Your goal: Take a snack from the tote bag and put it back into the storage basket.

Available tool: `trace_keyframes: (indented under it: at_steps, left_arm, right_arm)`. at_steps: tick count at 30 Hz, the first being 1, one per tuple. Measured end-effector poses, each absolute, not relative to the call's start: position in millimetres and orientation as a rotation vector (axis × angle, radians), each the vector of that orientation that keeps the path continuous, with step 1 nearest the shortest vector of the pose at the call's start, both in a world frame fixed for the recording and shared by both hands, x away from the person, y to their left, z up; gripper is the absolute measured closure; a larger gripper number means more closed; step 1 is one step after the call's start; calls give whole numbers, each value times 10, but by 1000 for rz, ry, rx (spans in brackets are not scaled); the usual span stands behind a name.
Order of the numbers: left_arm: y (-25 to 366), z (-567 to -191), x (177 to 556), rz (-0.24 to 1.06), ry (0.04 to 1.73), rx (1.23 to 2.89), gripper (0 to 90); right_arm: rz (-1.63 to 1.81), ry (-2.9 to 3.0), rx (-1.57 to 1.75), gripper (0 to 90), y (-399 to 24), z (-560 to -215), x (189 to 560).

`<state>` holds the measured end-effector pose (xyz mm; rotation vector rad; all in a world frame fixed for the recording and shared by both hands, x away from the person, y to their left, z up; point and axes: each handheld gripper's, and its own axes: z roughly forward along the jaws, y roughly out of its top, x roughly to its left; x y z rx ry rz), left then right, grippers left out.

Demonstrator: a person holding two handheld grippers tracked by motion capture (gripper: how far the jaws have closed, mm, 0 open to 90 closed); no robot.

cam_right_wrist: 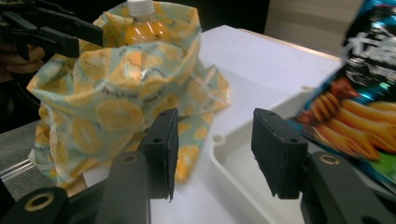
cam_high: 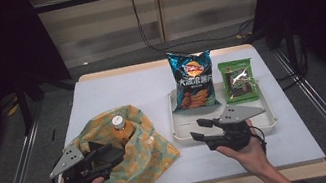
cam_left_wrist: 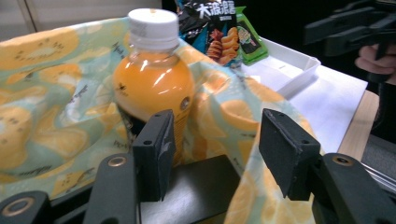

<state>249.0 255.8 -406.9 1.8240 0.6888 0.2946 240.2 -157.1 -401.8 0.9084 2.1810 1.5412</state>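
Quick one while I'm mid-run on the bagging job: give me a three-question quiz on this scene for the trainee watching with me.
1. True or false: the orange drink bottle stands inside the lemon-print bag.
2. Which two snacks lie in the white tray?
3. Multiple choice: what is between the pads of the right gripper? A) the chip bag B) nothing C) the bottle

Key
1. True; its white cap rises above the bag's rim, and the left gripper has the rim's cloth between its jaws.
2. The blue chip bag and the green packet.
3. B; its jaws stand apart over the tray's near corner.
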Motion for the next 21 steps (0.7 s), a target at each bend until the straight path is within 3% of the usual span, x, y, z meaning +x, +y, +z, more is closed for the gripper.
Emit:
trace_keyframes:
  at_steps: [3, 8, 12, 21]
  left_arm:
    - [2495, -4059, 2489, 266, 652, 1821, 511]
    - [2404, -4142, 2525, 227, 630, 1868, 756]
    - [2383, -4188, 2571, 200, 632, 1875, 883]
    - [2307, -4256, 2575, 163, 617, 1934, 900]
  right_arm:
    - [1548, 2200, 890, 524, -1481, -4018, 2458]
    - [1582, 2243, 831, 506, -1220, -4018, 2609]
    - [1577, 2283, 802, 462, -1049, -4055, 2673]
    - [1587, 2353, 749, 449, -713, -4126, 2831]
